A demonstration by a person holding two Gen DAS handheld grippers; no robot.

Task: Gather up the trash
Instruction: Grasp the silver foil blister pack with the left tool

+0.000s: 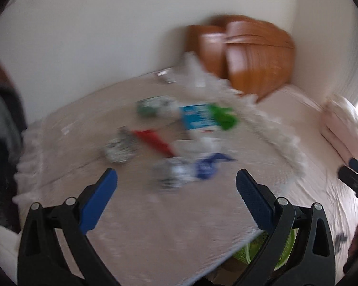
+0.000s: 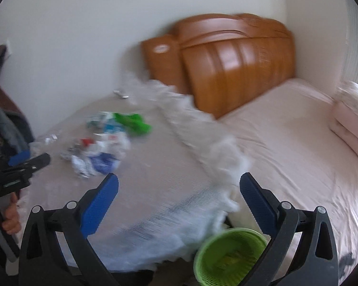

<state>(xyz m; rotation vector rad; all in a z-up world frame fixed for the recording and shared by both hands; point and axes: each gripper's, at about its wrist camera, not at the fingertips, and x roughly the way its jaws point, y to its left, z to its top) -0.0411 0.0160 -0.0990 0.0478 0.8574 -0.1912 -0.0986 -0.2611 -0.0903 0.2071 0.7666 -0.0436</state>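
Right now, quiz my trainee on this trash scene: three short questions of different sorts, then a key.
1. True or false: the left gripper holds a wrapper.
2. Which colour is the basket at the bed's foot? A red, B green, C white.
3. Fill in: the trash pile lies on the ___.

Key: 1 false, both it and the right gripper are open and empty. 2 B. 3 bed.

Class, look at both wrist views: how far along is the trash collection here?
Nothing looks done yet: the green basket shows no clear trash inside, though blur limits that. Nothing is in hand: the left hand-held gripper and right hand-held gripper are both open. Left to do: the whole trash pile lies on the bed.
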